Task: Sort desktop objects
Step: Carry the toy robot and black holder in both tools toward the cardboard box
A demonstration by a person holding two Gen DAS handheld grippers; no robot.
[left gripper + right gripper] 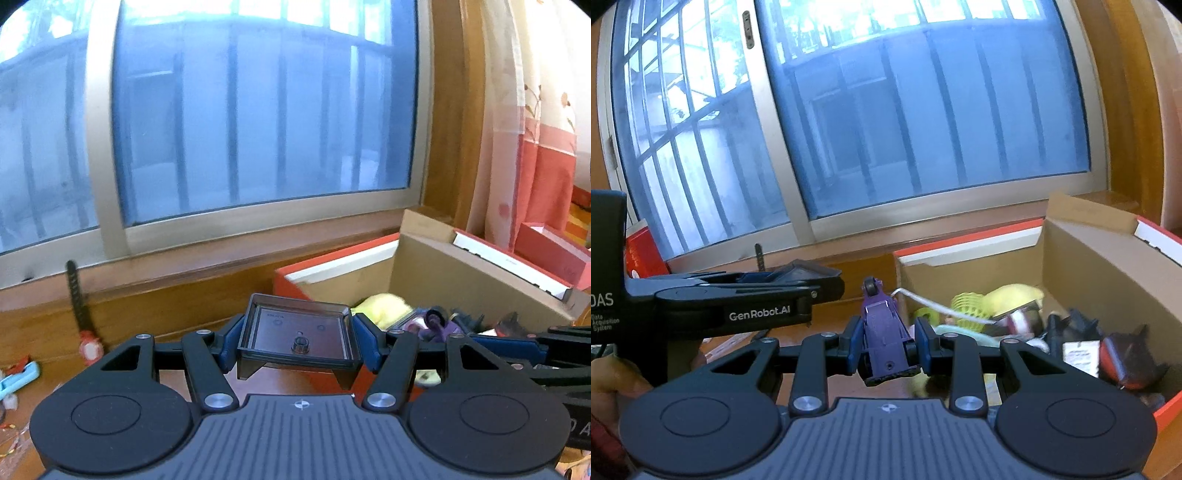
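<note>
My left gripper (pixel 298 341) is shut on a dark transparent square plastic tray (pixel 299 334), held level in front of the orange-rimmed cardboard box (pixel 461 269). My right gripper (pixel 888 343) is shut on a purple toy car (pixel 884 332) with its wheel end pointing up, held at the left edge of the same box (pixel 1108 258). The purple toy (pixel 437 323) and the right gripper's fingers (pixel 517 347) show at the right of the left wrist view. The left gripper (pixel 738 295) with its tray edge shows at the left of the right wrist view.
The box holds a yellow soft thing (pixel 1015 295), a yellow-green shuttlecock (pixel 971 306), a white cord (pixel 938 304) and dark toys (pixel 1108 347). A watch with a red face (pixel 88 347) leans on the window ledge. A light blue item (pixel 18 378) lies on the wooden desk at left.
</note>
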